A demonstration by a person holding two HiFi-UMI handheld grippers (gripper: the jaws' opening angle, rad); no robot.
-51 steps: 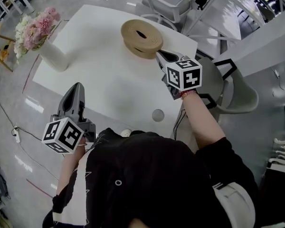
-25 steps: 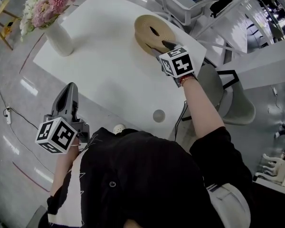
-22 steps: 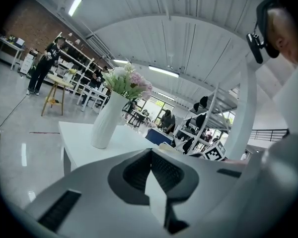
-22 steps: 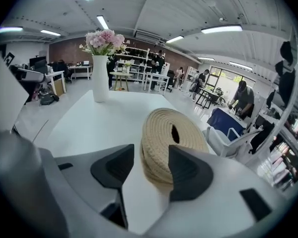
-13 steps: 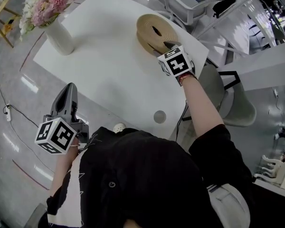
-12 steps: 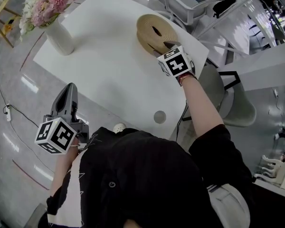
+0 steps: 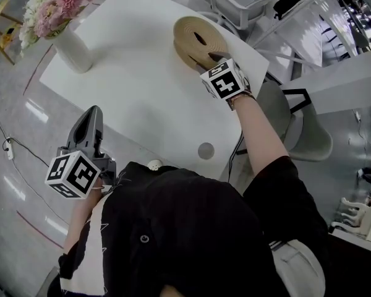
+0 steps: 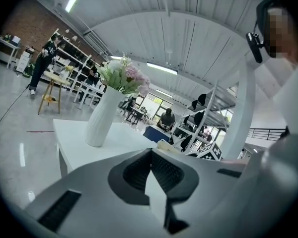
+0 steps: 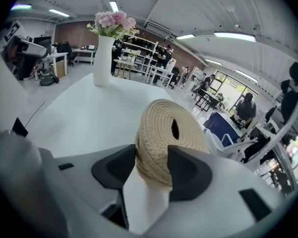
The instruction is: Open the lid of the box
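Note:
A round woven straw box with a hole in its lid (image 7: 196, 37) stands near the far right corner of the white table (image 7: 136, 98). My right gripper (image 7: 213, 60) reaches it from the near side. In the right gripper view the box's near rim (image 9: 161, 133) sits between the two pads, and the jaws of the right gripper (image 9: 151, 155) are closing on it. My left gripper (image 7: 93, 111) hangs off the table's near left edge with nothing in it. Its tips (image 8: 151, 152) meet, so it is shut.
A white vase of pink flowers (image 7: 67, 47) stands at the table's far left corner. A small grey disc (image 7: 205, 150) lies near the front right edge. Chairs (image 7: 235, 5) stand behind the table and another (image 7: 306, 135) at its right.
My right gripper has moved forward to the box's near rim, which now sits between its jaws. The head view has shifted slightly. The left gripper has stayed in place.

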